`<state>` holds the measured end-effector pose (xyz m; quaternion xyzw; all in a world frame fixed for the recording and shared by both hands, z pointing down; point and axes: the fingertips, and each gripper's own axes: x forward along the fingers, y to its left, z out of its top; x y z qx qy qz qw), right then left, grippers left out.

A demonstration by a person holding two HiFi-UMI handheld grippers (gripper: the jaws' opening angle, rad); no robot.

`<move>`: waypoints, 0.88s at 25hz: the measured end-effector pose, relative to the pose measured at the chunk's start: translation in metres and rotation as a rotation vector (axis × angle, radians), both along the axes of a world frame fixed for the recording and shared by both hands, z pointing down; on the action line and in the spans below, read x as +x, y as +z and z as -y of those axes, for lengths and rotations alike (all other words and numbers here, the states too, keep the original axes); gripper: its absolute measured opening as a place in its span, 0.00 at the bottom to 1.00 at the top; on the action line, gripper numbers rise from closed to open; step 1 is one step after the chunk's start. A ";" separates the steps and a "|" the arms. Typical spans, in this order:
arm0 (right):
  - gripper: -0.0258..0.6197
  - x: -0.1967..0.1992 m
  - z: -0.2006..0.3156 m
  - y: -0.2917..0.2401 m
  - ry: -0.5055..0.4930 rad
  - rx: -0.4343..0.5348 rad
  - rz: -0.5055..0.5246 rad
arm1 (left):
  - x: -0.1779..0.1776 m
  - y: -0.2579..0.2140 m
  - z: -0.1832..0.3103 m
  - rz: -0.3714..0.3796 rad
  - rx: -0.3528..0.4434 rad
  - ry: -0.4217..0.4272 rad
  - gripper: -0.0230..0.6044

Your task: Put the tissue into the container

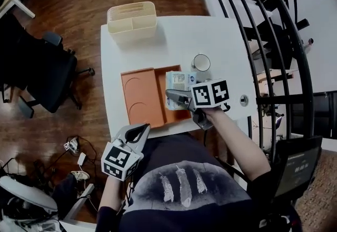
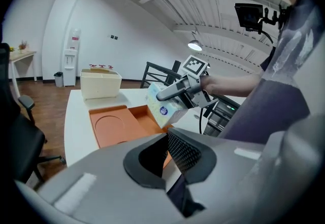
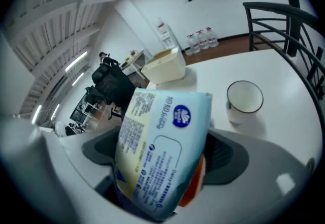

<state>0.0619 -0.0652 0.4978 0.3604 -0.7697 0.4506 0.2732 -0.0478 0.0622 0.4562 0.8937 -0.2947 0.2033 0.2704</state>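
A pale blue and yellow tissue pack (image 1: 178,82) hangs tilted above the right compartment of an orange tray (image 1: 138,94), with my right gripper (image 1: 176,94) shut on it. In the right gripper view the tissue pack (image 3: 162,147) fills the space between both jaws. From the left gripper view, the tissue pack (image 2: 163,106) sits just over the tray (image 2: 114,124). My left gripper (image 1: 143,130) hovers at the table's near edge, left of the tray's front corner, with its jaws together and nothing in them.
A cream slatted basket (image 1: 131,18) stands at the table's far left edge. A white cup (image 1: 201,62) sits just behind the pack on the right. A black office chair (image 1: 50,73) is left of the table, and a black metal rack (image 1: 274,26) is on the right.
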 end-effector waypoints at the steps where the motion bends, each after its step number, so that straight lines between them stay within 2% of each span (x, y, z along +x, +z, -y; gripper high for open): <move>1: 0.83 -0.004 -0.002 0.010 -0.013 -0.019 -0.023 | -0.004 0.000 -0.002 -0.001 -0.001 -0.010 0.06; 5: 0.83 -0.013 -0.010 0.044 -0.065 -0.072 -0.107 | -0.025 0.005 -0.006 -0.003 -0.013 -0.056 0.06; 11: 0.83 -0.018 -0.015 0.077 -0.165 -0.085 -0.242 | -0.038 0.008 -0.010 -0.007 -0.026 -0.079 0.06; 17: 0.84 -0.024 -0.021 0.093 -0.216 -0.079 -0.268 | -0.041 0.008 -0.006 -0.003 -0.032 -0.083 0.06; 22: 0.84 -0.023 -0.012 0.084 -0.198 -0.024 -0.242 | -0.039 0.010 -0.008 0.005 -0.038 -0.079 0.06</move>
